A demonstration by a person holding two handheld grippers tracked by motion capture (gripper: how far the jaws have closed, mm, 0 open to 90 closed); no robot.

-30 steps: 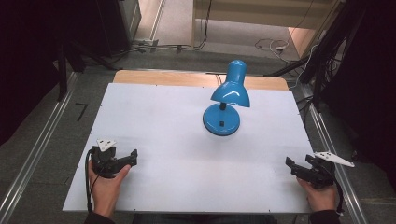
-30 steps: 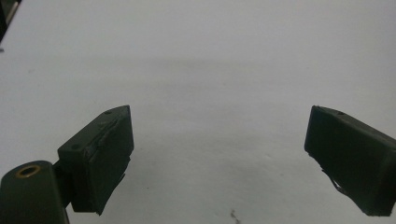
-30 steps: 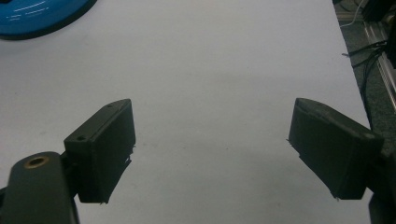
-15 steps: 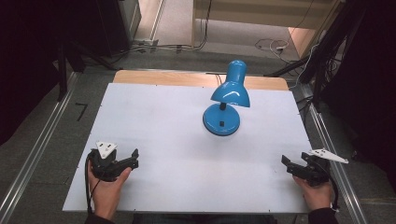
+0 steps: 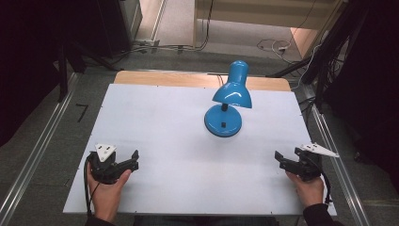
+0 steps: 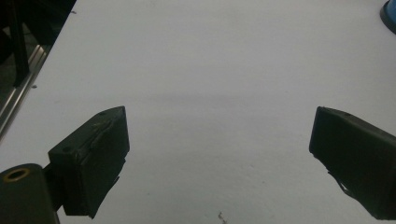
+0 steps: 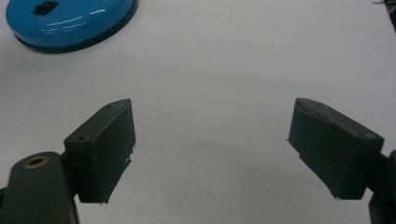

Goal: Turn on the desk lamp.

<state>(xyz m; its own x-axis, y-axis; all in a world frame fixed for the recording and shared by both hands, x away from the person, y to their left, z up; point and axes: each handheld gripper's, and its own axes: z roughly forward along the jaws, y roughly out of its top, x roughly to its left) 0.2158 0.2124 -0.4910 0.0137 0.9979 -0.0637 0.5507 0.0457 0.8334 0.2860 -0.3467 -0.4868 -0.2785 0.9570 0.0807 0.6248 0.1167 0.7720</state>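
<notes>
A blue desk lamp (image 5: 227, 102) stands on the white table (image 5: 169, 141), right of centre toward the back. Its round base (image 7: 70, 21) with a black switch shows at the top left of the right gripper view, and a sliver of the base (image 6: 390, 11) at the top right corner of the left gripper view. My left gripper (image 5: 133, 163) rests near the front left edge, held by a hand, jaws wide open with nothing between them (image 6: 219, 140). My right gripper (image 5: 278, 157) sits near the front right edge, also open and empty (image 7: 212, 135).
A wooden strip (image 5: 164, 77) runs along the table's back edge. Metal rails (image 5: 42, 141) flank the table on both sides. Cables (image 5: 270, 44) lie on the floor behind, and dark equipment stands at both sides.
Both grippers have crept slightly forward and inward along the front of the table. The lamp has not moved.
</notes>
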